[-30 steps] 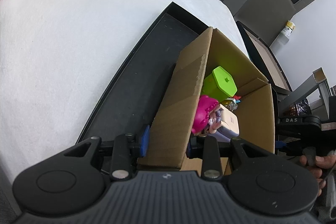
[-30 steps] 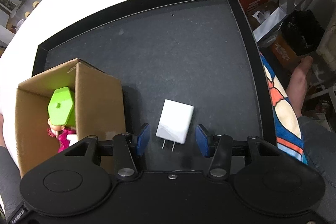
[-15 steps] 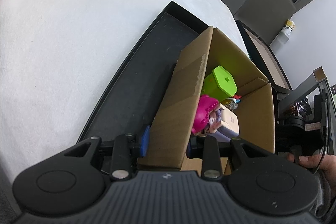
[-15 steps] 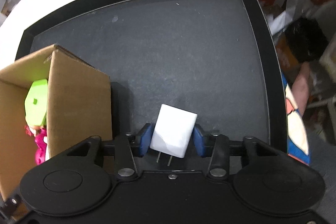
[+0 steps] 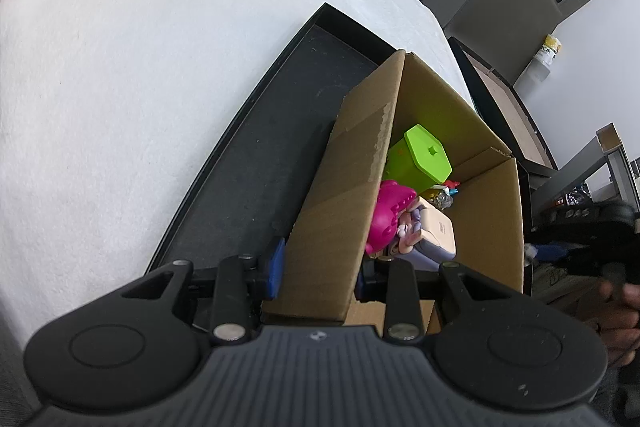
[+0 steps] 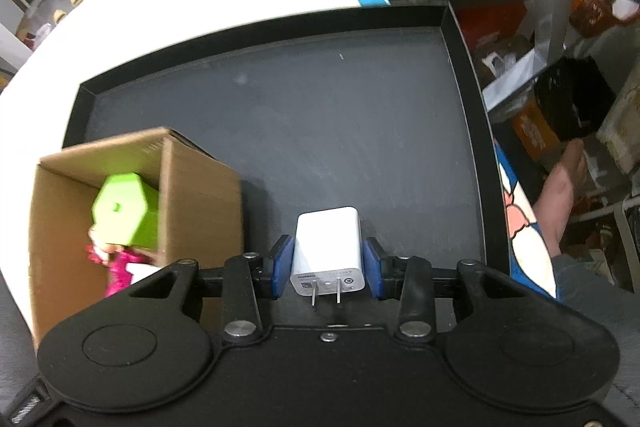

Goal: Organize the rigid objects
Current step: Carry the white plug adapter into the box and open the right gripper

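My right gripper (image 6: 327, 269) is shut on a white plug-in charger (image 6: 327, 251), prongs toward the camera, held above the black tray (image 6: 280, 115). A cardboard box (image 6: 192, 187) stands on the tray to the left and holds a green hexagonal container (image 6: 124, 211) and a pink toy (image 6: 120, 263). My left gripper (image 5: 318, 267) is shut on the near wall of the cardboard box (image 5: 340, 219). Inside it I see the green container (image 5: 420, 159), the pink toy (image 5: 388, 215) and a beige block (image 5: 436, 231).
The tray (image 5: 256, 163) lies on a white cloth-covered table (image 5: 140, 67). Cluttered shelves and a dark bag (image 6: 572, 107) stand past the tray's right rim. A person's hand (image 6: 560, 195) is at the right.
My right gripper closed on the charger and lifted it off the tray, swinging slightly toward the box. The left gripper stayed on the box wall.
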A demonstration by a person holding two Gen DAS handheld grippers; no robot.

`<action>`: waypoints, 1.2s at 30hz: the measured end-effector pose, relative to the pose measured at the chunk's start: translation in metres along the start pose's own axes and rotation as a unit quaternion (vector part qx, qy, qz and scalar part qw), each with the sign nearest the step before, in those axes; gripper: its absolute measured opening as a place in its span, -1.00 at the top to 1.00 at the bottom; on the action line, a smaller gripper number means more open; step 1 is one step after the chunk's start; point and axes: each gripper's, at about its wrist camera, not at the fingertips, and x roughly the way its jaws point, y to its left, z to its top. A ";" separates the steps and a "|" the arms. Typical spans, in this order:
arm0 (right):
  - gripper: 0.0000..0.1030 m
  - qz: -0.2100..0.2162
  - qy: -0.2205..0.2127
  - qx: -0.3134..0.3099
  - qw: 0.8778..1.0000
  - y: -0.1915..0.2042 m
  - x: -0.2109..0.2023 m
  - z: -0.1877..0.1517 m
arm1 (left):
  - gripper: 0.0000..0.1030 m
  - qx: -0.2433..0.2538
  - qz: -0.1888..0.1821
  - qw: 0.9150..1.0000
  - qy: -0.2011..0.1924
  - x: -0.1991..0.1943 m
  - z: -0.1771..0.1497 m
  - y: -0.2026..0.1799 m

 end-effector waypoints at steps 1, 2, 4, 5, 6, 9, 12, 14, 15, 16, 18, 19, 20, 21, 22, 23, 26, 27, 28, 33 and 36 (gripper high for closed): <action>0.27 0.002 -0.004 -0.002 1.000 0.003 -0.005 0.001 | 0.38 0.000 0.000 1.000 0.000 0.000 0.000 0.000; 0.27 0.003 -0.008 -0.003 1.000 0.004 -0.010 0.001 | 0.38 0.000 0.000 1.000 0.000 0.000 0.000 0.000; 0.27 0.007 -0.016 -0.006 1.000 0.007 -0.019 0.003 | 0.38 0.000 0.000 1.000 0.000 0.000 0.000 0.000; 0.27 0.009 -0.019 -0.008 1.000 0.010 -0.024 0.003 | 0.38 0.000 0.000 1.000 0.001 0.000 0.000 0.000; 0.27 0.011 -0.022 -0.010 1.000 0.014 -0.028 0.002 | 0.38 0.000 -0.001 1.000 0.001 0.000 0.000 0.000; 0.27 0.017 -0.032 -0.017 0.999 0.019 -0.040 0.005 | 0.38 0.001 -0.002 1.000 0.002 0.000 -0.001 0.000; 0.27 0.021 -0.040 -0.022 0.999 0.026 -0.047 0.007 | 0.38 0.004 -0.002 1.000 0.002 0.001 0.000 0.000; 0.27 0.023 -0.047 -0.027 0.998 0.029 -0.054 0.008 | 0.38 0.005 -0.002 1.000 0.001 0.001 0.000 -0.001; 0.27 0.025 -0.050 -0.028 0.998 0.031 -0.057 0.009 | 0.38 0.005 -0.001 1.000 0.001 0.001 0.000 -0.001; 0.27 0.026 -0.053 -0.031 0.998 0.033 -0.060 0.010 | 0.38 0.006 -0.002 1.000 0.001 0.001 -0.001 -0.002; 0.27 0.028 -0.057 -0.035 0.997 0.038 -0.065 0.011 | 0.38 0.007 -0.002 1.000 0.001 0.001 0.000 -0.002; 0.27 0.028 -0.059 -0.038 0.997 0.040 -0.068 0.011 | 0.38 0.007 -0.002 1.000 0.001 0.001 0.000 -0.002; 0.27 0.028 -0.060 -0.040 0.997 0.043 -0.070 0.011 | 0.38 0.006 -0.002 1.000 0.001 0.001 -0.001 -0.002; 0.27 0.028 -0.062 -0.042 0.997 0.045 -0.071 0.010 | 0.38 0.007 -0.002 1.000 0.001 0.001 -0.001 -0.002; 0.27 0.029 -0.062 -0.045 0.997 0.047 -0.072 0.010 | 0.38 0.007 -0.002 1.000 0.001 0.001 -0.001 -0.002; 0.27 0.029 -0.063 -0.047 0.997 0.050 -0.072 0.010 | 0.38 0.007 -0.002 1.000 0.001 0.001 -0.001 -0.002; 0.27 0.030 -0.061 -0.052 0.996 0.058 -0.072 0.008 | 0.38 0.007 -0.002 1.000 0.001 0.001 -0.001 -0.002; 0.27 0.030 -0.060 -0.054 0.996 0.060 -0.072 0.007 | 0.38 0.007 -0.002 1.000 0.001 0.001 -0.001 -0.002; 0.27 0.031 -0.059 -0.054 0.996 0.062 -0.071 0.007 | 0.38 0.007 -0.002 1.000 0.001 0.001 -0.001 -0.002; 0.20 0.031 -0.054 -0.055 0.997 0.070 -0.070 0.004 | 0.37 0.009 -0.003 1.000 0.000 0.000 -0.001 -0.003; 0.10 0.030 -0.059 -0.057 0.996 0.072 -0.074 0.004 | 0.36 0.009 -0.004 1.000 0.001 0.001 -0.002 -0.004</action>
